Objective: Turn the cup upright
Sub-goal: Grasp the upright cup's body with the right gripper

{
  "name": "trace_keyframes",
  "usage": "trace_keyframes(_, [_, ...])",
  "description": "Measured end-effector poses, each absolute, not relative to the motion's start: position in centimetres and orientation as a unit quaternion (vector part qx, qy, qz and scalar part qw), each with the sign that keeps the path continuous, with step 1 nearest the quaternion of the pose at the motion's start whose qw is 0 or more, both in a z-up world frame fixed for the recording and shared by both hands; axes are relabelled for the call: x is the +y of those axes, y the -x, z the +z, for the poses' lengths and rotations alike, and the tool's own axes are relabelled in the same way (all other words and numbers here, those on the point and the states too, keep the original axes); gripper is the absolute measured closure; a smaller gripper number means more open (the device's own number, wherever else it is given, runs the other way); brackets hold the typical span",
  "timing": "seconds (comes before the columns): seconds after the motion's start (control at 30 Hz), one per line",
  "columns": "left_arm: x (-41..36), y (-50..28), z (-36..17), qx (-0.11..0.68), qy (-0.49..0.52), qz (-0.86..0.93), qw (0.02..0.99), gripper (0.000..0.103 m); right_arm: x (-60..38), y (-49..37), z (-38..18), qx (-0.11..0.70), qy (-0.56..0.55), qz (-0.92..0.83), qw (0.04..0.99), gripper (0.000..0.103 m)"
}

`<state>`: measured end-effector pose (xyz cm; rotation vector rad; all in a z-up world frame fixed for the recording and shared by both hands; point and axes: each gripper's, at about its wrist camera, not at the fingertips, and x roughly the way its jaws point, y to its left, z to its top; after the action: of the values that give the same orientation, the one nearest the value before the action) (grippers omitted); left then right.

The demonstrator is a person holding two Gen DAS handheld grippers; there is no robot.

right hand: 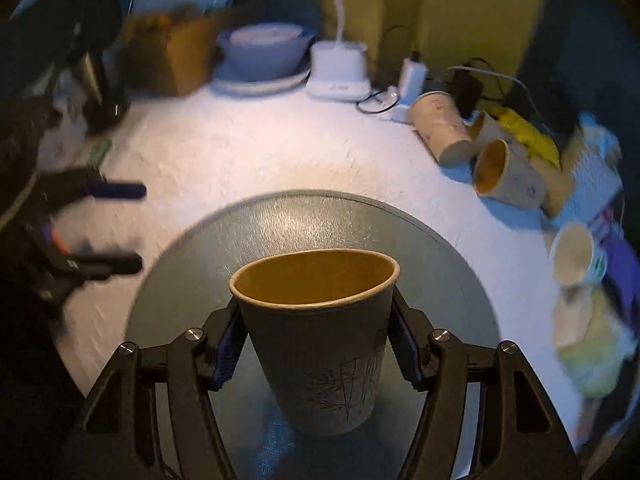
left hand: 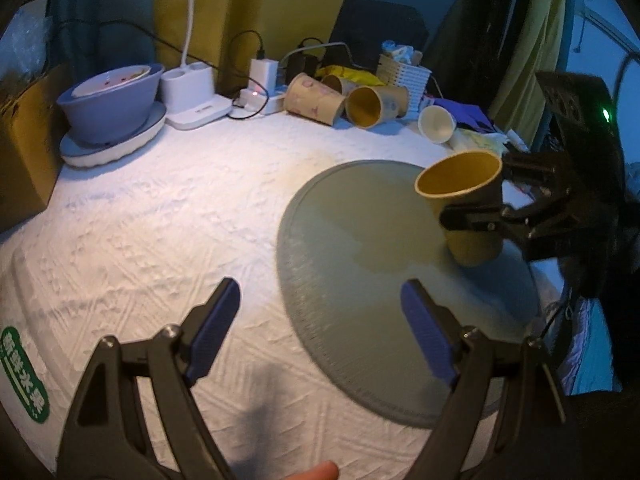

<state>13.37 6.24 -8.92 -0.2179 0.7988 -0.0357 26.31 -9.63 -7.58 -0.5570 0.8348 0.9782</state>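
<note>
A grey-green paper cup (right hand: pixel 320 340) with a brown inside stands nearly upright, mouth up, on the round grey mat (right hand: pixel 312 216). My right gripper (right hand: pixel 318 354) is shut on the cup, its blue pads pressing both sides. In the left wrist view the cup (left hand: pixel 466 204) tilts slightly left at the mat's far right, held by the right gripper (left hand: pixel 472 200). My left gripper (left hand: pixel 320 332) is open and empty, low over the mat's near left edge (left hand: pixel 304 320); it also shows in the right wrist view (right hand: pixel 120 226), blurred.
Several paper cups (left hand: pixel 344 100) lie on their sides at the back of the white tablecloth, one white cup (left hand: pixel 437 123) further right. A blue bowl on a plate (left hand: pixel 108 104), a white charger stand (left hand: pixel 192 96), cables and a cardboard box (left hand: pixel 24 140) line the back left.
</note>
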Motion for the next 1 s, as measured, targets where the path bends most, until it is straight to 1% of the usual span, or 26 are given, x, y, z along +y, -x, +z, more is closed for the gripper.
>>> trace_keyframes(0.17, [5.0,-14.4,-8.4,0.388,0.107,-0.020,0.915,0.019,-10.9,-26.0,-8.2,0.375,0.180,0.444,0.793,0.036])
trace_keyframes(0.37, [4.1,-15.5,-8.2,0.392,0.105,-0.024,0.914,0.019,-12.0,-26.6,-8.3,0.351,0.130,0.441,0.815,0.036])
trace_keyframes(0.67, [3.6,-16.5,-7.7,0.387,0.109,-0.025,0.915,0.019,-13.5,-27.6,-8.4,0.325,0.089,0.432,0.837,0.036])
trace_keyframes(1.0, [2.2,-16.5,-7.6,0.388,0.101,-0.038,0.915,0.019,-15.2,-26.6,-9.2,0.328,0.098,0.412,0.844,0.034])
